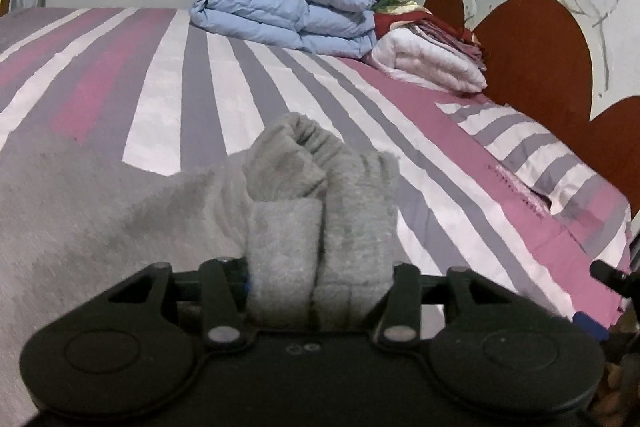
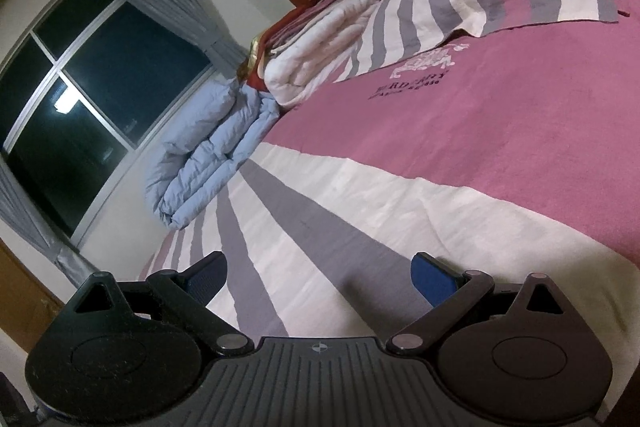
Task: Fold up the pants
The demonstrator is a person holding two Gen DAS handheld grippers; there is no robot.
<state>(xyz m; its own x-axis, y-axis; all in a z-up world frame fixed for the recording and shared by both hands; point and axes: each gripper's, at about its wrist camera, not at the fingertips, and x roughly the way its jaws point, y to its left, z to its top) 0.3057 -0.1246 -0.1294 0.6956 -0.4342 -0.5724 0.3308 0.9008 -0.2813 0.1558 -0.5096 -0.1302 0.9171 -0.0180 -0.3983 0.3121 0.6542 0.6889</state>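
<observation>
Left claw (image 1: pixel 320 267) low over bed (image 1: pixel 200 75), level, clamped on bunched grey pants (image 1: pixel 304 187); pants trail toward bed's near-left edge, fingertips buried in fabric. Right claw (image 2: pixel 320 275) tilted sideways above striped bedsheet (image 2: pixel 360 227), blue pads (image 2: pixel 434 281) spread apart, holding nothing; pants outside this view.

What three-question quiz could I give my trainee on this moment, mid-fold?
1. True or false: the left gripper has its jaws closed on the grey pants.
2. What does the right gripper hold? A) the pants B) nothing C) the pillow
3. Fill in: the folded blue duvet lies on the ____.

Key: 1 true; 2 B, its jaws stand apart over the sheet; 3 bed.
</observation>
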